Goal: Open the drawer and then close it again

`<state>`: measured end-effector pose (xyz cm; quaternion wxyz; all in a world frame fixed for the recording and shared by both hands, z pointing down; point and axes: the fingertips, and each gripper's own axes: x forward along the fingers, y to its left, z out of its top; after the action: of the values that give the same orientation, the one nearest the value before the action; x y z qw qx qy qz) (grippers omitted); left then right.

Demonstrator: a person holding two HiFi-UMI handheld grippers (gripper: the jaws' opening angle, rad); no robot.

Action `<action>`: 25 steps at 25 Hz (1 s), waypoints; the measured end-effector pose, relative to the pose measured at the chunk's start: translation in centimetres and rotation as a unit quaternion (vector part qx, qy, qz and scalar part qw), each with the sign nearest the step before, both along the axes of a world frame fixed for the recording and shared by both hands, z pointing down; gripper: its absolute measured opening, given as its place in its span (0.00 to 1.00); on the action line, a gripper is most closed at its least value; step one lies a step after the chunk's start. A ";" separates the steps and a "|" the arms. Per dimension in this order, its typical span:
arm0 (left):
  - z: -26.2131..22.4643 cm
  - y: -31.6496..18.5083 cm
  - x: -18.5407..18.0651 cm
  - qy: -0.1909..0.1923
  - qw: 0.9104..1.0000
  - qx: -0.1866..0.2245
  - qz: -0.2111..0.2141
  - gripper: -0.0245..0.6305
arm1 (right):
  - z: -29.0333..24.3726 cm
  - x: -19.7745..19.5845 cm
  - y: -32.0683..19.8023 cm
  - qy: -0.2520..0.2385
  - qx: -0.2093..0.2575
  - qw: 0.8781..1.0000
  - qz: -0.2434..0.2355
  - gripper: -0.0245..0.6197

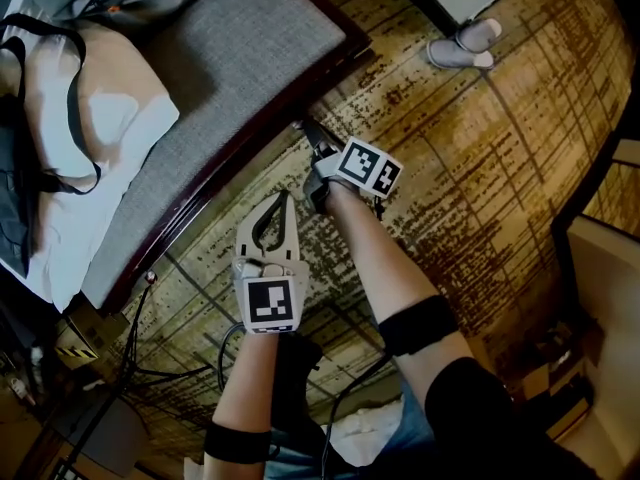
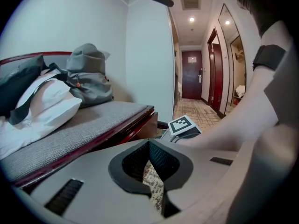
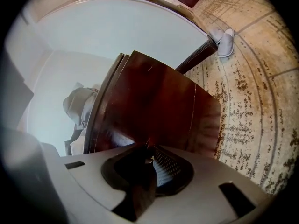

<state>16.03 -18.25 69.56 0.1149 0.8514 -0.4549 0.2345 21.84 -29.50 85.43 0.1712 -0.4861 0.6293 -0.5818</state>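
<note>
While a person stood beside the cushioned bench (image 1: 240, 58), the right gripper (image 1: 310, 136) reached to the bench's dark red wooden base, its jaws clamped on the dark handle (image 3: 140, 181) of the drawer (image 3: 154, 111). The drawer's front filled the right gripper view, low on the bench's side and just above the carpet (image 1: 480, 168); no view showed the inside of the drawer, so whether it held anything could not be told. The left gripper (image 1: 283, 200) hung over the carpet just off the bench's edge, its jaws pressed together with nothing between them. A grey backpack (image 2: 91, 76) sat on the bench cushion against the wall, its top closed and its contents out of sight, with a white pillow (image 2: 42, 106) beside it. A pair of pale slippers (image 1: 462, 45) lay on the carpet well away from the bench.
</note>
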 end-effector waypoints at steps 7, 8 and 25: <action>-1.1 2.1 1.4 0.002 1.000 -0.007 0.014 0.04 | 0.0 1.8 4.0 0.012 -0.016 1.000 -0.009 0.15; -1.4 2.4 1.5 0.003 1.000 -0.008 0.016 0.04 | 0.0 2.2 4.7 0.016 -0.020 1.000 -0.010 0.15; -5.2 10.9 5.7 0.003 0.994 -0.036 0.103 0.04 | -0.1 9.1 18.3 0.047 -0.069 0.997 0.004 0.15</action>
<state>21.78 -7.38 64.40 0.1223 0.8896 -0.3561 0.2587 30.90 -11.17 85.37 0.1099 -0.5259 0.5930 -0.5998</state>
